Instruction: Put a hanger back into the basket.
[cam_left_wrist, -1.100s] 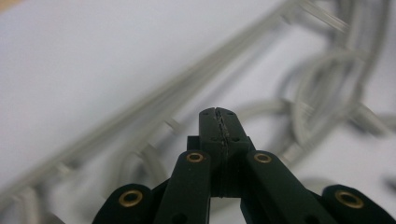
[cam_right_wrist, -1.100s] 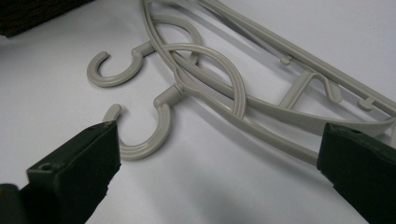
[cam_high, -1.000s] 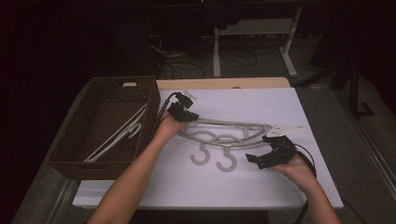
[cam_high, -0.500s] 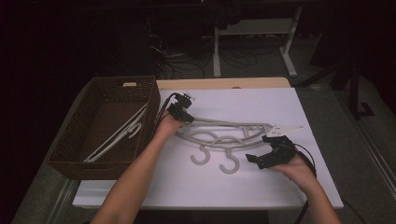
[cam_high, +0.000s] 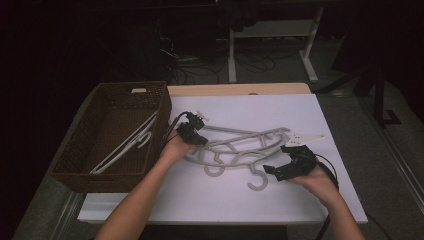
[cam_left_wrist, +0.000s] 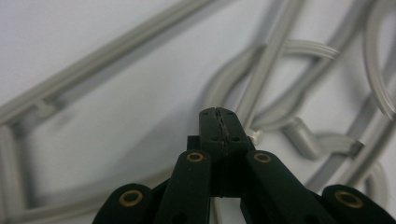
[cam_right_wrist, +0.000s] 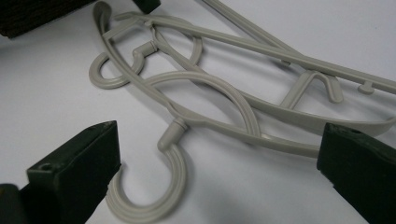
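Note:
Two grey plastic hangers (cam_high: 240, 145) lie overlapping on the white table (cam_high: 210, 205), hooks toward the near edge. My left gripper (cam_high: 195, 135) rests at their left end, beside the basket. In the left gripper view its jaws (cam_left_wrist: 219, 126) are shut, pads together, directly over the hangers' crossing bars (cam_left_wrist: 275, 60); I see nothing between them. My right gripper (cam_high: 280, 169) is near the right hanger's hook (cam_high: 257, 182), pointing left. Its jaws (cam_right_wrist: 219, 140) stand wide open, and the grey hook (cam_right_wrist: 156, 196) lies on the table between them, untouched.
A dark wicker basket (cam_high: 112, 176) stands at the table's left edge with a white hanger (cam_high: 127, 145) lying inside it. A wooden strip (cam_high: 240, 89) runs along the table's far edge. Beyond it are cables and desk legs in the dark.
My left gripper has slid a little toward the near edge along the hangers' left end. The right gripper has stayed in place, open.

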